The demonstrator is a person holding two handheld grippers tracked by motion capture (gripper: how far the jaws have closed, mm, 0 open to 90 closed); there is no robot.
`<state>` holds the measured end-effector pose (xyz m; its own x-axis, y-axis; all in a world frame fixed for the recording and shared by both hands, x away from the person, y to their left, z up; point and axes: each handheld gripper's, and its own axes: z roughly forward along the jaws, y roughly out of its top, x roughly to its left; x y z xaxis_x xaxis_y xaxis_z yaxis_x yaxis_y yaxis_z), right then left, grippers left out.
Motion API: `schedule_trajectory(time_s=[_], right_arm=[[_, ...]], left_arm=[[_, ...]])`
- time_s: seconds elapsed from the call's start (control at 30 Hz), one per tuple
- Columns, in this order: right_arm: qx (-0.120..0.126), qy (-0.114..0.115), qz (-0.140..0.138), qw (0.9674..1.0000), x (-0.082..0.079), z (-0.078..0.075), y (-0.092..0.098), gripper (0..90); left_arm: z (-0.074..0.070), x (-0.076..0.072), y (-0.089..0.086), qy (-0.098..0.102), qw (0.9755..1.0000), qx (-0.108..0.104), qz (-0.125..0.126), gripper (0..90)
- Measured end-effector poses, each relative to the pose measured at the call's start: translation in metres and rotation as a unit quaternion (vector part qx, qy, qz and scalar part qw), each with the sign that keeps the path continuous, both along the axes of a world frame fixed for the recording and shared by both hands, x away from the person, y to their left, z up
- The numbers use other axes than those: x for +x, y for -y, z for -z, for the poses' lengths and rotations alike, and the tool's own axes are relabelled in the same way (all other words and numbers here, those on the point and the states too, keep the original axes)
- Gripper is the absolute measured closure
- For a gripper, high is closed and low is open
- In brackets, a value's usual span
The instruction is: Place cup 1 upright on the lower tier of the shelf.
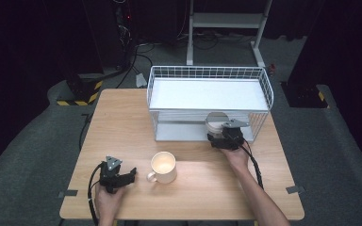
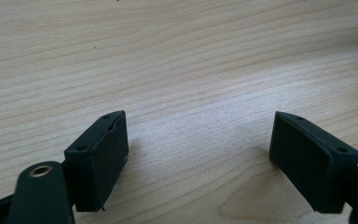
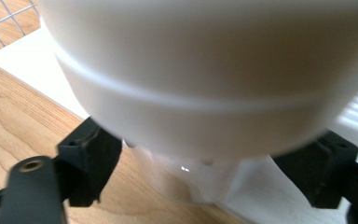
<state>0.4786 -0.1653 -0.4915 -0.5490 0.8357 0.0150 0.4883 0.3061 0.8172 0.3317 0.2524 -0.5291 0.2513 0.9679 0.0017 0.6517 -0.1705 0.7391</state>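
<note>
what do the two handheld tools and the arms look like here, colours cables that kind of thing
Both are black two-jaw tools. The left tool and right tool each carry a grey three-cornered plate on top and trail a black cable back along the forearm. In the left gripper view the jaws end in blocky black pads with small screw holes, and a brass-ringed hole sits on the linkage. Both forearms are bare, no sleeves in view.

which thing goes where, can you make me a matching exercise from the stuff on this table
Things:
1. cream mug
2. white cup
3. left gripper
4. wire rack

Places or states:
a. stands at the far side of the table
b. at the front of the rack's lower shelf, between the fingers of the right gripper
c. near the table's middle, handle toward the left
d. low over the table's near left part, fingers apart, nothing between them

Pairs: 1-c, 2-b, 3-d, 4-a
</note>
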Motion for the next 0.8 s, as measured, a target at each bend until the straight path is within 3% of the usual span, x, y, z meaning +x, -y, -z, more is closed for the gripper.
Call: schedule_trajectory(time_s=[0.27, 0.6, 0.67, 0.73, 0.8], right_arm=[[0.001, -0.002, 0.012, 0.9999, -0.006, 0.006, 0.001, 20.0], [0.010, -0.008, 0.029, 0.9995, 0.004, 0.009, 0.000, 20.7], [0.009, -0.013, 0.035, 0.9993, 0.005, 0.011, 0.000, 25.1], [0.004, -0.011, 0.038, 0.9992, 0.006, 0.014, 0.002, 38.4], [0.001, 0.003, 0.037, 0.9993, 0.009, 0.014, 0.003, 38.5]], left_arm=[[0.000, 0.000, 0.000, 0.000, 1.0000, 0.000, 0.000, 19.6], [0.000, 0.000, 0.000, 0.000, 1.0000, 0.000, 0.000, 19.6], [0.000, 0.000, 0.000, 0.000, 1.0000, 0.000, 0.000, 19.7], [0.000, 0.000, 0.000, 0.000, 1.0000, 0.000, 0.000, 19.7], [0.000, 0.000, 0.000, 0.000, 1.0000, 0.000, 0.000, 19.6]])
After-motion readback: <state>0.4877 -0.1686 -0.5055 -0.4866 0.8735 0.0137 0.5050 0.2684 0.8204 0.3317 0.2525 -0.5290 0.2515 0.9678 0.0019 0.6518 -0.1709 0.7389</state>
